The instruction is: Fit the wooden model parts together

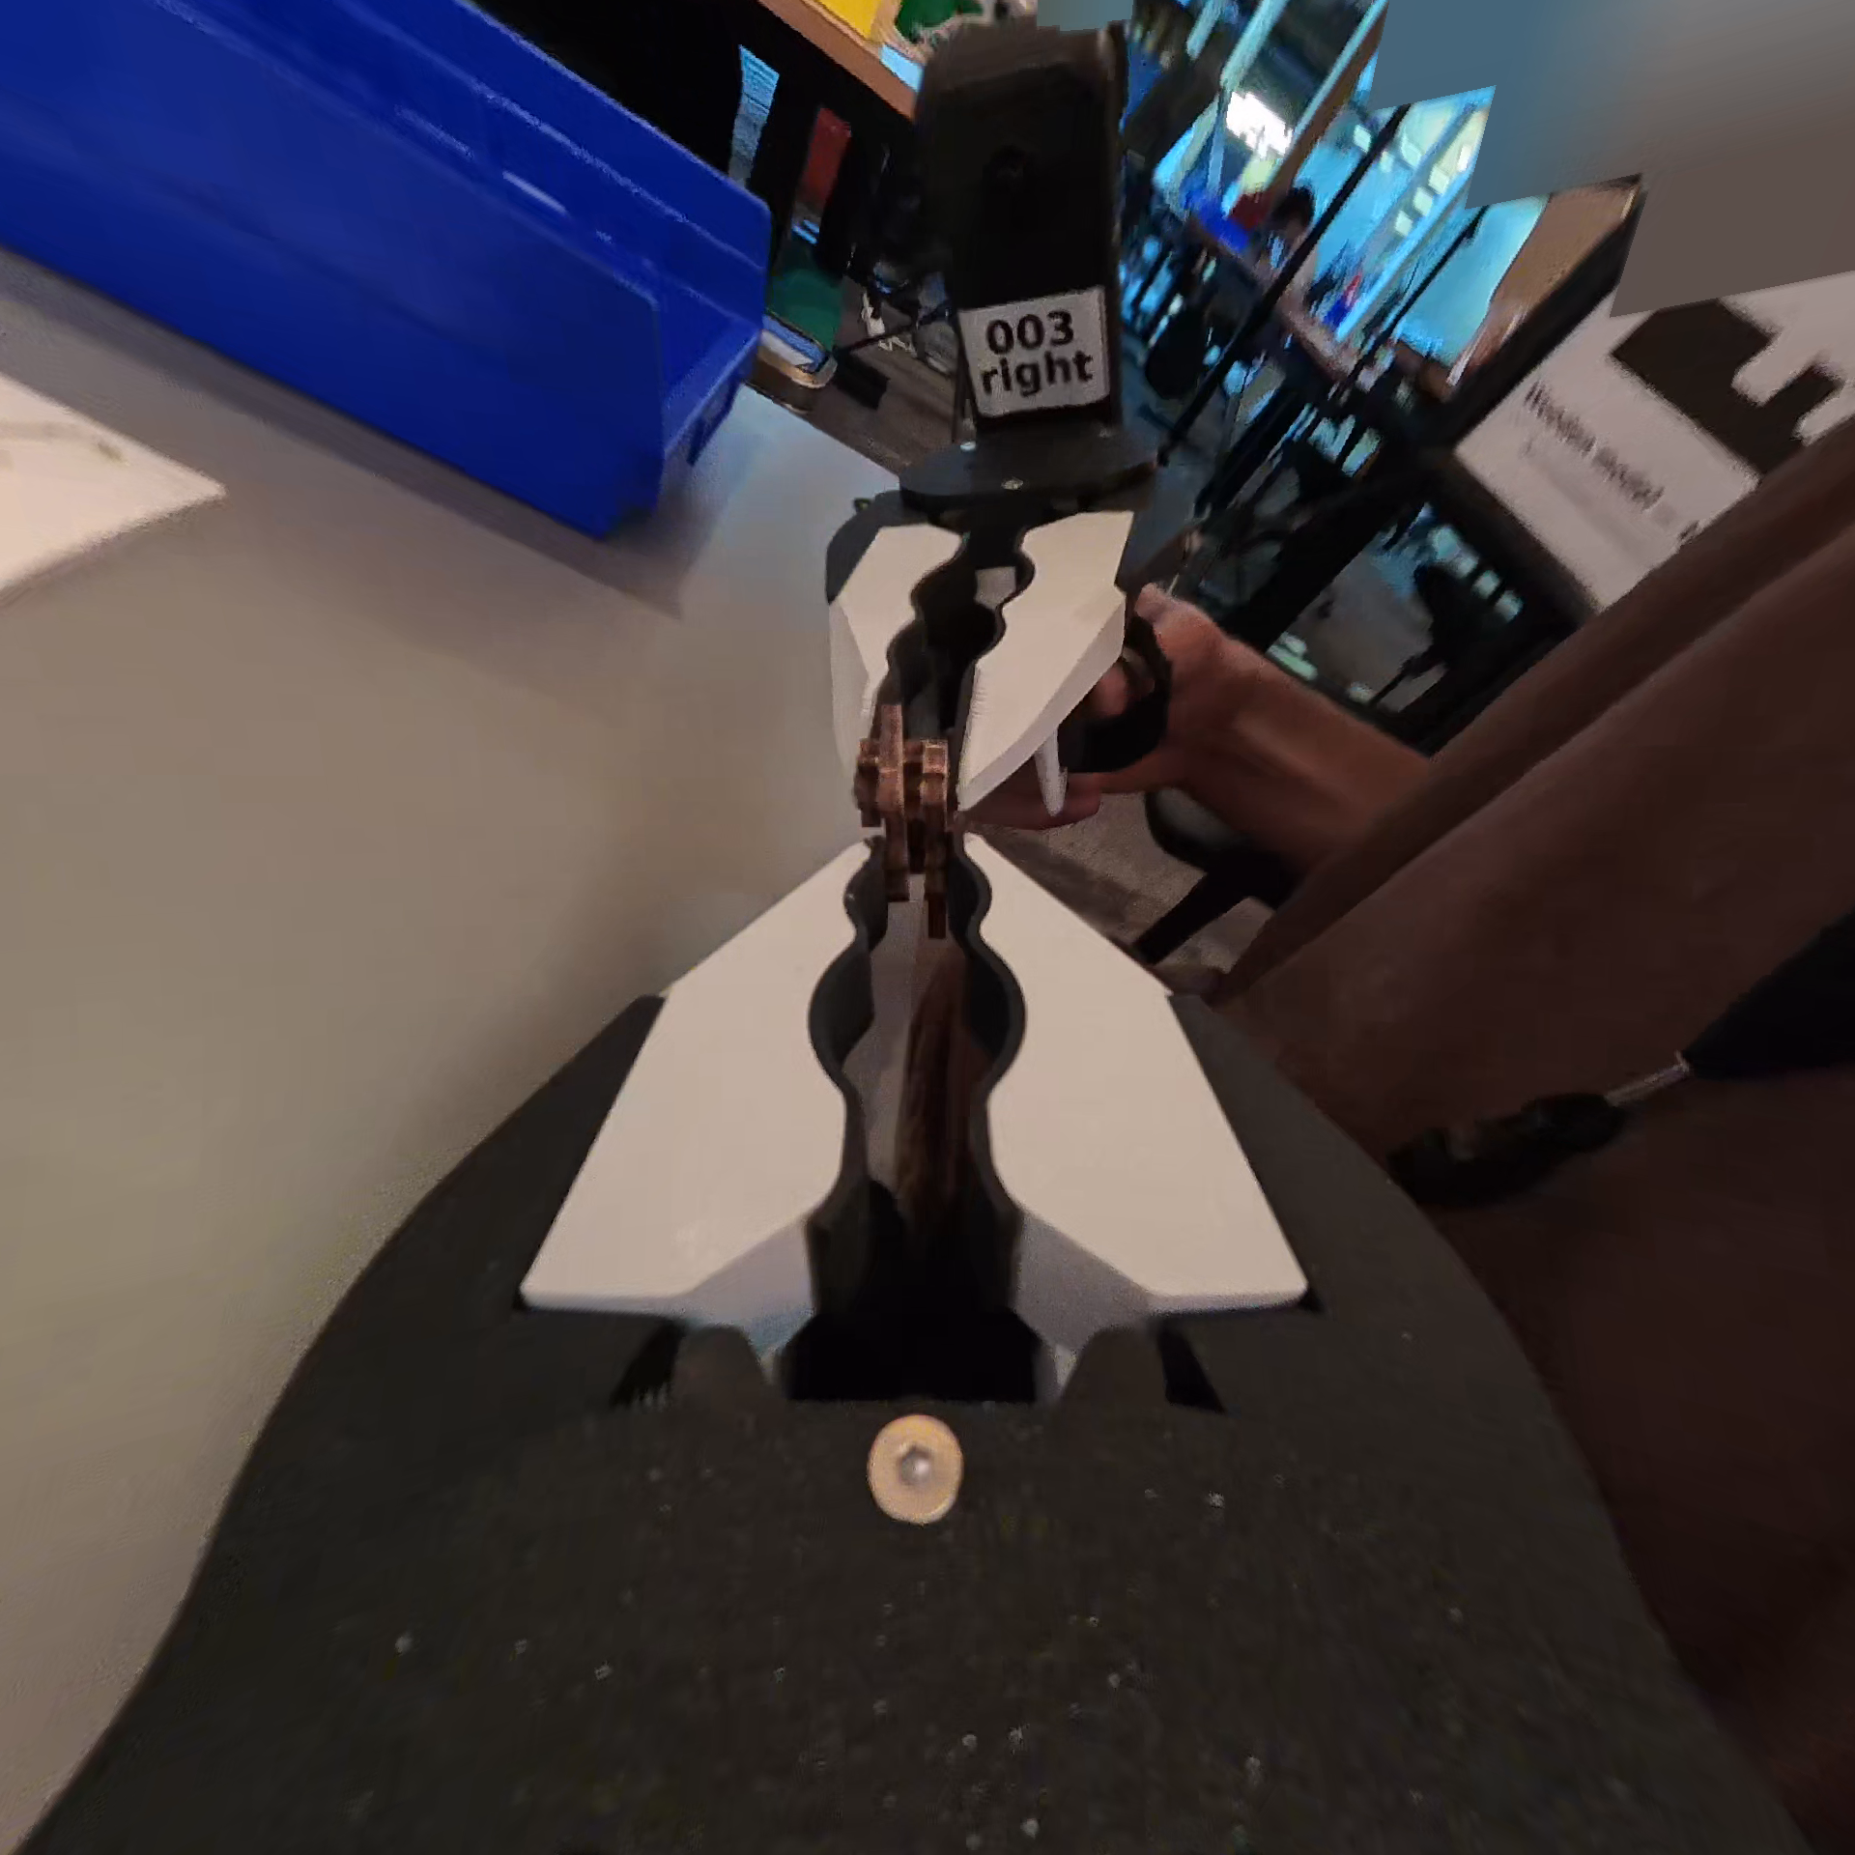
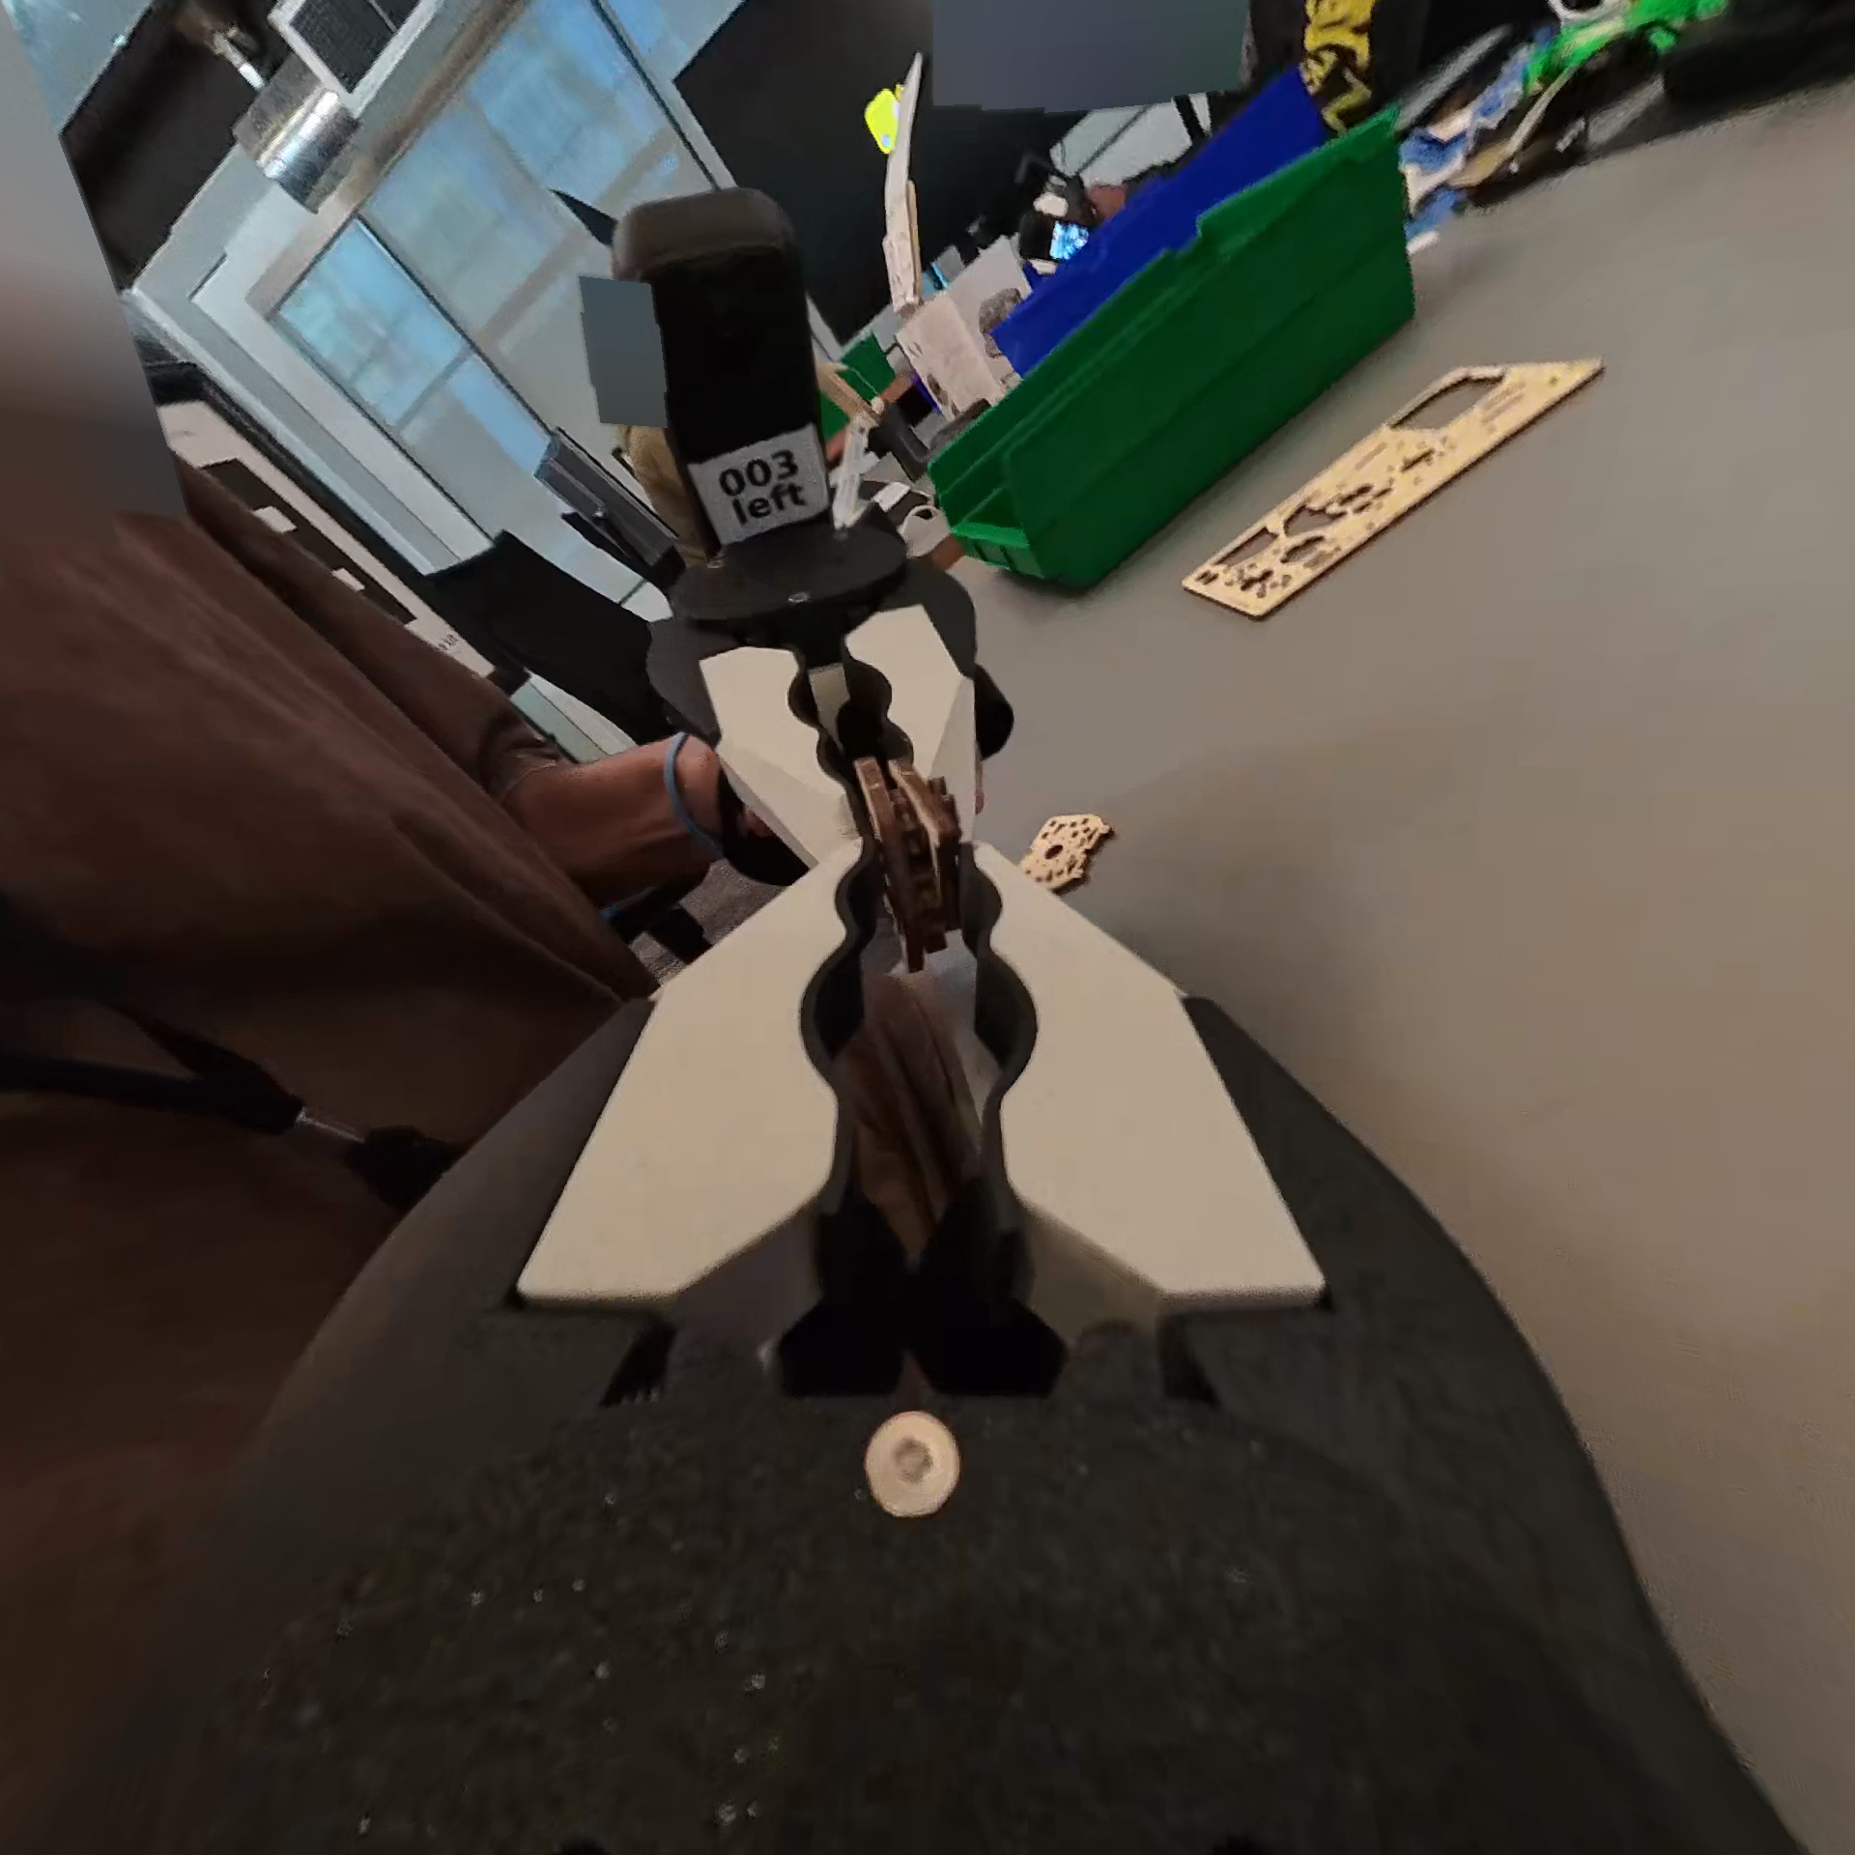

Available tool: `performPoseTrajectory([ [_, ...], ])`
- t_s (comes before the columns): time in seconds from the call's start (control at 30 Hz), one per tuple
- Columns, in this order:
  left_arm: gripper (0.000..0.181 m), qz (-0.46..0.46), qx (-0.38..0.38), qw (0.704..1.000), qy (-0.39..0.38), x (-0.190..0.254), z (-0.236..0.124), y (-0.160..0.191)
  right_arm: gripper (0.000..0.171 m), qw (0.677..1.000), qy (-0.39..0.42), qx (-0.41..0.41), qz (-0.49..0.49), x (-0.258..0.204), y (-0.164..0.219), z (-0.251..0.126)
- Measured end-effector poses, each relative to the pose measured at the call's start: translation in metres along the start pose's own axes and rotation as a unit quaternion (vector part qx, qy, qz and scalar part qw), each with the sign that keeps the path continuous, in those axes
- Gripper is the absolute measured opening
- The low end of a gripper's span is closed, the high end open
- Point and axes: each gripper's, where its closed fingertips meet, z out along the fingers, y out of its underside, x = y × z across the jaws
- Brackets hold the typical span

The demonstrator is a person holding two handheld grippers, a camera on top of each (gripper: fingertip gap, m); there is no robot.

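Note:
The two grippers face each other tip to tip above the grey table. Between them is a small cluster of brown wooden model parts (image 1: 903, 793), thin toothed plates seen edge-on, also in the right wrist view (image 2: 908, 843). My left gripper (image 1: 918, 873) is shut on the near end of the parts. My right gripper (image 2: 913, 878) is shut on the other end. Each shows opposite in the other's view: the right gripper (image 1: 908, 748) and the left gripper (image 2: 898, 788). I cannot tell how the plates interlock.
A blue bin (image 1: 402, 251) and a white paper sheet (image 1: 60, 482) lie at the left. A green bin (image 2: 1205, 402), a cut-out wooden sheet (image 2: 1385, 482) and a small loose wooden piece (image 2: 1066, 848) lie on the table. A person's brown sleeve (image 2: 251, 803) is close by. The tips of both grippers are at nearly the same place.

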Motion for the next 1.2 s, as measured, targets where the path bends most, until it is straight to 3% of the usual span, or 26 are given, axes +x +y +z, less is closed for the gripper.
performPoseTrajectory([
  [0.23, 0.009, 0.049, -0.009, 0.998, 0.028, 0.014, -0.006, -0.006, 0.016, 0.999, -0.049, 0.016, -0.013, -0.017, -0.008, -0.001],
  [0.6, 0.019, -0.061, -0.007, 0.996, 0.058, 0.002, -0.007, -0.003, 0.014, 0.999, -0.021, -0.035, 0.012, -0.002, 0.008, 0.002],
  [0.8, 0.014, -0.087, -0.012, 0.995, 0.038, -0.007, -0.004, 0.001, 0.015, 0.998, -0.014, -0.035, 0.057, 0.006, 0.011, 0.004],
  [1.2, 0.013, -0.179, 0.067, 0.980, 0.052, -0.014, -0.012, -0.009, 0.016, 0.991, -0.041, -0.007, 0.125, 0.007, 0.008, 0.001],
])
